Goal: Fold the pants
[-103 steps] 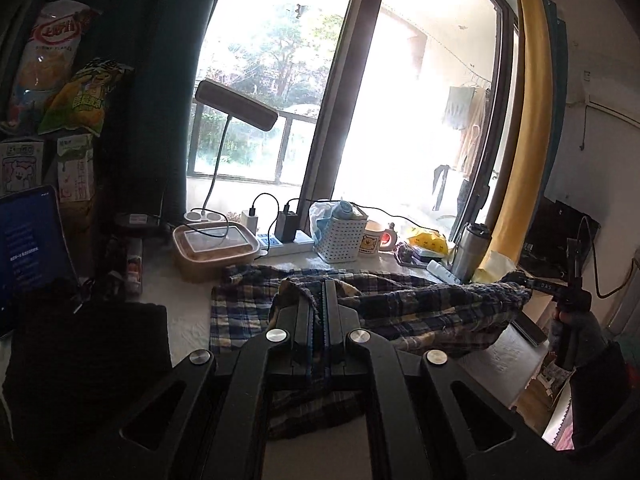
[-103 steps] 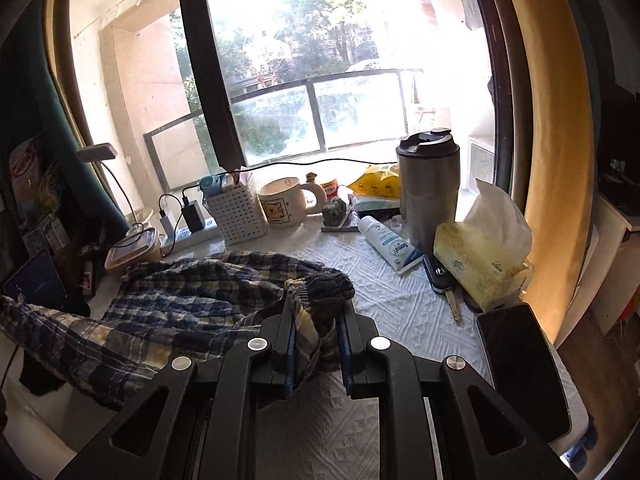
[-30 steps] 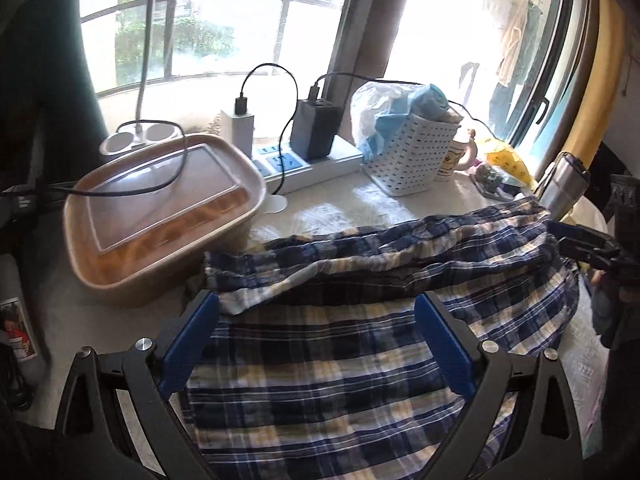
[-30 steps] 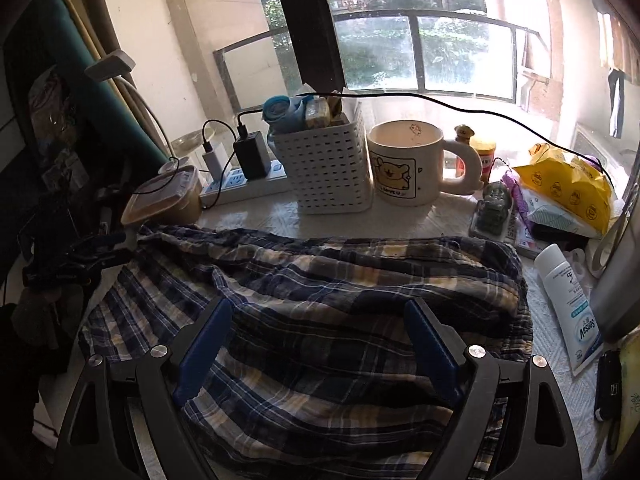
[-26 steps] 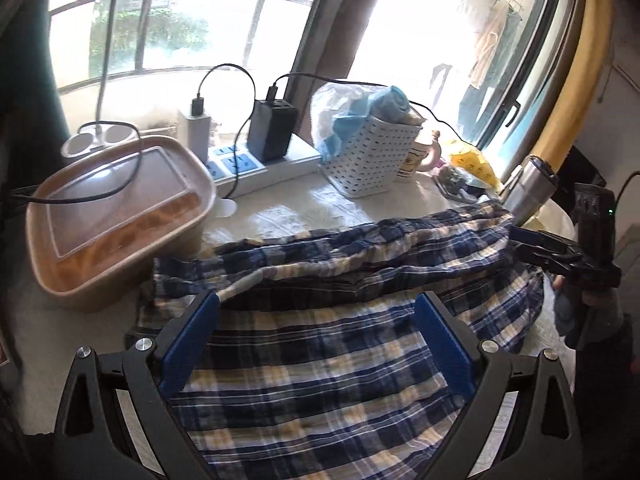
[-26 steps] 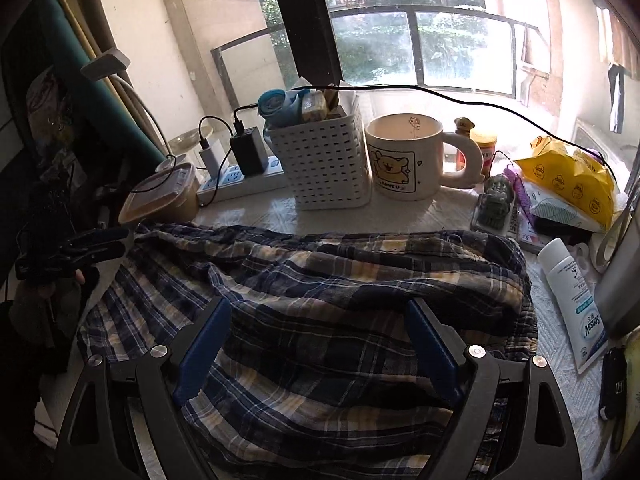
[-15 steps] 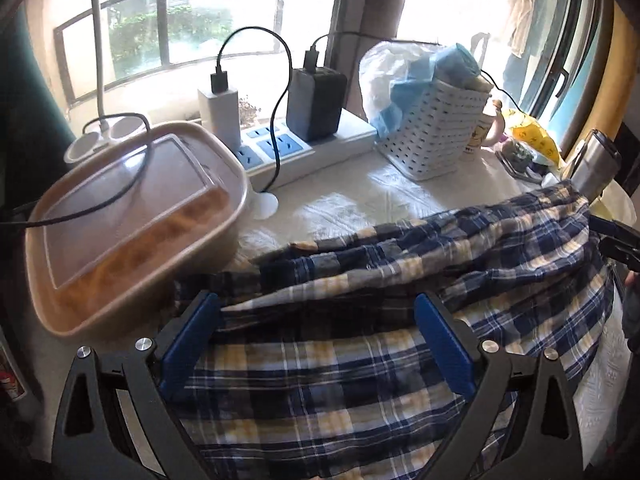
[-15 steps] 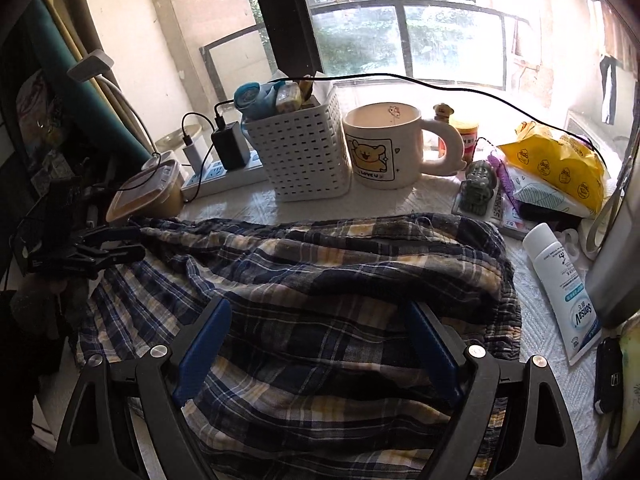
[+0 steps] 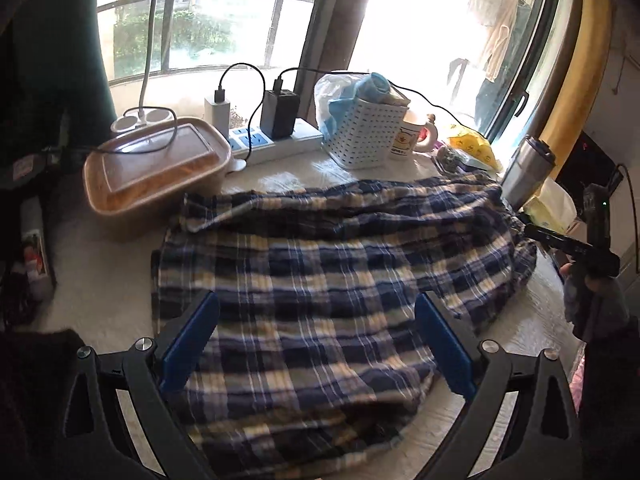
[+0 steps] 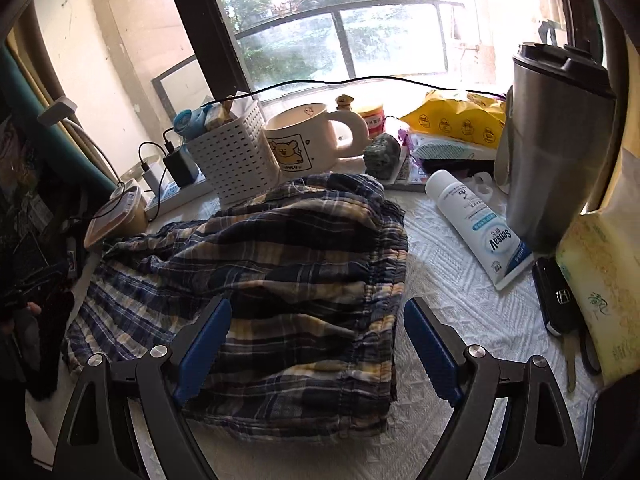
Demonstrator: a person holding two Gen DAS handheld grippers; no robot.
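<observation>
The blue, white and yellow plaid pants lie folded in a loose heap on the white table; they also show in the right wrist view, with the elastic waistband on their right side. My left gripper is open and empty, its blue pads just above the near part of the cloth. My right gripper is open and empty over the near right corner of the pants. The right gripper also shows at the right edge of the left wrist view.
A brown lidded food box, a power strip with chargers, a white basket and a bear mug line the window side. A steel tumbler, a lotion tube, a car key and a tissue pack stand right.
Both grippers held the pants shut 3.4 s ago; since then they let go and opened. In the last second both pulled back from the window and rose; the pants lie still.
</observation>
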